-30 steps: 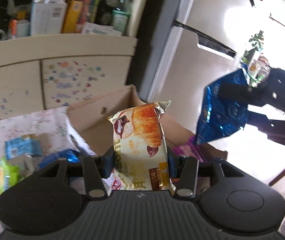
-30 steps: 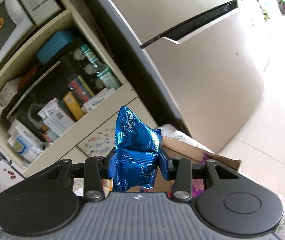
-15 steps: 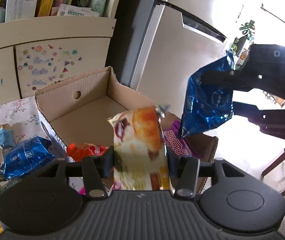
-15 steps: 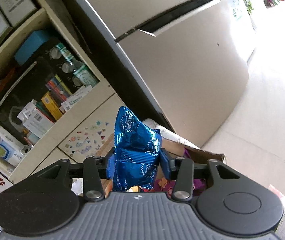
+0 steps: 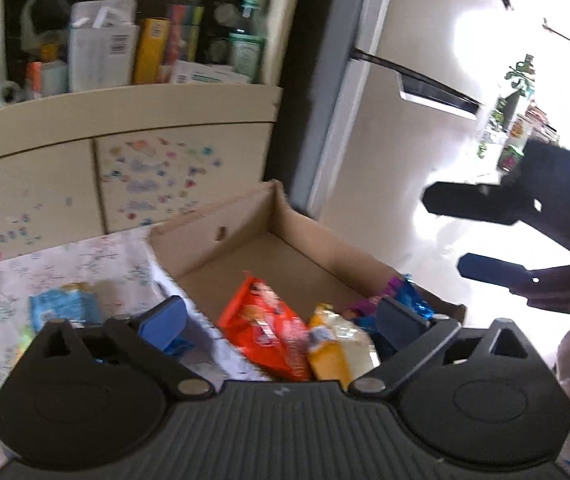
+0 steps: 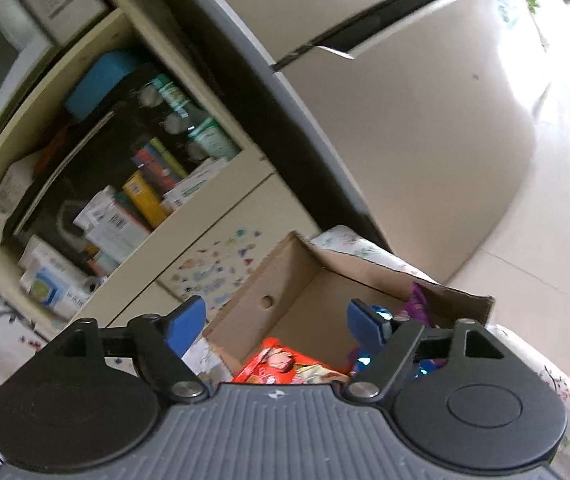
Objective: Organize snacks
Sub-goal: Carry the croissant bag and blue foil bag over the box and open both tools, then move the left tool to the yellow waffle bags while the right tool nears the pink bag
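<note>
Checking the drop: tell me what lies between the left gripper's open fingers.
Left wrist view: between the left gripper's fingers lie an orange-red snack packet and a yellow pastry packet, inside the cardboard box.

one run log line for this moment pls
left hand-held gripper: open | right hand-held gripper: open | both over cardboard box | orange packet in box

We see strong daylight from the right blowing out the floor in the left wrist view. Both views carry motion blur, softening the shelf contents, and fisheye curvature bends edges.
</note>
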Motion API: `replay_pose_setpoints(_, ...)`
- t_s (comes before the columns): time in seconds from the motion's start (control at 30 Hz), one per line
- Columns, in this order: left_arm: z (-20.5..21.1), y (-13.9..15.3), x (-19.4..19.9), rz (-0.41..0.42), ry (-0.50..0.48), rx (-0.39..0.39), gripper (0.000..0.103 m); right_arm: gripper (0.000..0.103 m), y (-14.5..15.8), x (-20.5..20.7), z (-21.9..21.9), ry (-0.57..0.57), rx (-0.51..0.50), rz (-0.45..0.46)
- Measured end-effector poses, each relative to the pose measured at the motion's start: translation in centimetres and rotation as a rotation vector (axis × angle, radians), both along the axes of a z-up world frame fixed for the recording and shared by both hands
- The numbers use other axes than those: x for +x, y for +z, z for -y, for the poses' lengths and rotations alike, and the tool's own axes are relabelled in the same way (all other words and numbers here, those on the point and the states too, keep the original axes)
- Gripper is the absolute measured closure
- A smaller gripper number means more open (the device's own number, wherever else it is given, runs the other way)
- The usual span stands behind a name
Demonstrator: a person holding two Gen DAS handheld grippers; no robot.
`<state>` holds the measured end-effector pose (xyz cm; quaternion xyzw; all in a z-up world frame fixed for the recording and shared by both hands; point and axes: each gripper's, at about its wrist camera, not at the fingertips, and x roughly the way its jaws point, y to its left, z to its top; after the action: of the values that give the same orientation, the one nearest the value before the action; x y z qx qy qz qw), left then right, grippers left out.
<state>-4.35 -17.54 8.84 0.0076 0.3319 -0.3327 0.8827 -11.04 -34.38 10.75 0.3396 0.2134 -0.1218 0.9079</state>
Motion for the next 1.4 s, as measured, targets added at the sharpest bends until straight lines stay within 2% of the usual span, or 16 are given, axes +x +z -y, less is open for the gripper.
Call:
replay_pose_setpoints(0.27, -4.7, 0.7, 0.4, -0.021, 0.069, -0.018, 0.001, 0.003, 0.5, 0.9, -2.7, 0.139, -0.074, -0.004)
replay_pose_setpoints(0.33, -5.9, 0.8, 0.2, -0.022, 0.077, -0.021, 0.001, 0.002, 0.3, 1.2, -3.4, 0.18, -0.076, -0.011)
replay_pose_setpoints(0.5, -8.7, 0.4, -0.3, -0.022, 0.128, 0.012, 0.001, 0.0, -0.4, 1.6, -4.9, 0.305, -0.05, -0.02)
replay_pose_setpoints(0.7, -11.8, -2.0, -0.6, -0.109, 0.181, 0.05, 0.001, 0.0, -2.0, 2.3, -6.6, 0.431, 0.011, -0.069)
replay_pose_setpoints(0.8, -12.8, -3.1, -0.7, -0.141, 0.193, 0.071, 0.001, 0.0, -2.9, 2.5, -7.1, 0.447, 0.03, -0.108)
replay_pose_setpoints(1.03, -13.7, -5.0, -1.0, -0.171, 0.208, 0.133, 0.001, 0.0, -4.2, 2.9, -9.6, 0.478, -0.096, -0.201)
replay_pose_setpoints(1.17, -14.3, -6.1, -0.5, -0.214, 0.238, 0.156, 0.001, 0.001, -4.7, 3.0, -10.6, 0.496, -0.151, -0.234)
replay_pose_setpoints(1.4, -15.1, -8.5, 0.3, -0.294, 0.259, 0.181, 0.001, 0.002, -6.0, 4.2, -11.0, 0.484, -0.107, -0.303)
